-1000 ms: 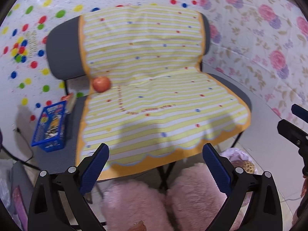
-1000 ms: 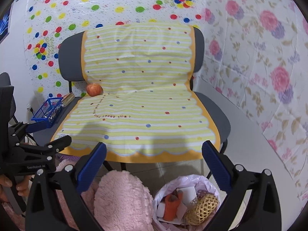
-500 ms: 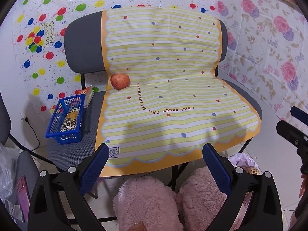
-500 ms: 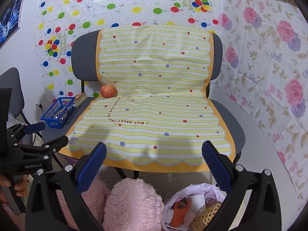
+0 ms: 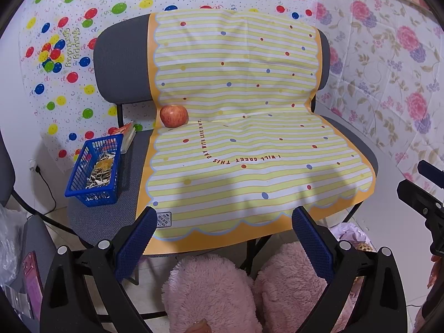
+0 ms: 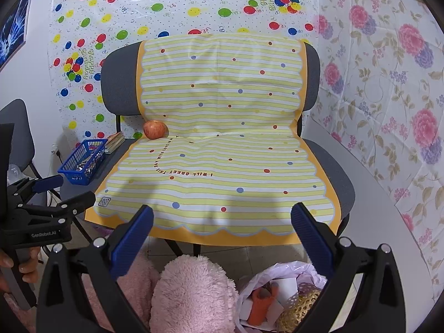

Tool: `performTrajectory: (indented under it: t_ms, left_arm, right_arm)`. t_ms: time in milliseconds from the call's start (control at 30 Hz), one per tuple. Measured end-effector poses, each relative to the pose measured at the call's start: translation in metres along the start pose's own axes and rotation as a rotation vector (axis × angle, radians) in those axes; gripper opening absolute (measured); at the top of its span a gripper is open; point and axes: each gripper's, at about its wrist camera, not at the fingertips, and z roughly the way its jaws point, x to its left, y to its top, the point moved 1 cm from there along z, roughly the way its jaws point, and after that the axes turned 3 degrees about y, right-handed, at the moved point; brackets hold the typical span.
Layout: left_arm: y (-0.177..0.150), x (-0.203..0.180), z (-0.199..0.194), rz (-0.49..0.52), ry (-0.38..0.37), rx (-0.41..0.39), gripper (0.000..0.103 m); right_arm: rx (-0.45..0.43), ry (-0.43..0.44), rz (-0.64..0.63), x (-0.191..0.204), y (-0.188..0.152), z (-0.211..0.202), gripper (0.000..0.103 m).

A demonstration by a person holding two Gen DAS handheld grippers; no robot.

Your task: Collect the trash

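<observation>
Both cameras have pulled back, so more of the grey chair point(image 5: 122, 63) shows, mid-frame. A striped yellow mat point(image 5: 244, 127) drapes it. Lower right in the right view, a trash bag point(image 6: 280, 294) holds scraps. A blue basket point(image 5: 94, 169) sits centre left, an apple point(image 5: 174, 115) beside. Left tongs point(image 5: 222, 244) and right tongs point(image 6: 222, 241) gape, released.

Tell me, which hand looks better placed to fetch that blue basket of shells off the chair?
Probably the left. The blue basket sits on the chair's left edge, on the left tool's side. The right tool hangs open nearer the trash bag. Both tools are empty.
</observation>
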Motion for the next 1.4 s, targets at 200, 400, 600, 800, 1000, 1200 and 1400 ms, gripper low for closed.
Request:
performTrajectory:
  t_ms: [200, 400, 600, 800, 1000, 1200, 1400]
  left_arm:
    - [0.000, 0.000, 0.000, 0.000, 0.001, 0.000, 0.096]
    - [0.000, 0.000, 0.001, 0.000, 0.000, 0.002, 0.096]
    - [-0.002, 0.000, 0.002, -0.007, -0.004, 0.008, 0.096]
    - [-0.003, 0.000, 0.003, -0.009, -0.003, 0.006, 0.096]
    - [-0.002, 0.001, 0.000, -0.012, -0.002, -0.002, 0.096]
    - [-0.001, 0.002, 0.000, -0.026, 0.004, -0.006, 0.096]
    - [-0.001, 0.001, 0.007, -0.013, -0.018, -0.025, 0.096]
  right_arm:
    - [0.001, 0.000, 0.002, 0.000, -0.001, 0.001, 0.097]
    - [0.004, 0.001, 0.003, 0.001, -0.003, 0.002, 0.097]
    - [0.010, 0.001, 0.009, 0.002, -0.008, 0.005, 0.097]
    - [0.014, 0.003, 0.013, -0.001, -0.008, 0.006, 0.097]
    - [0.014, 0.005, 0.013, -0.001, -0.008, 0.006, 0.097]
    - [0.017, 0.006, 0.020, -0.002, -0.010, 0.008, 0.097]
    - [0.024, 0.005, 0.039, -0.004, -0.013, 0.015, 0.097]
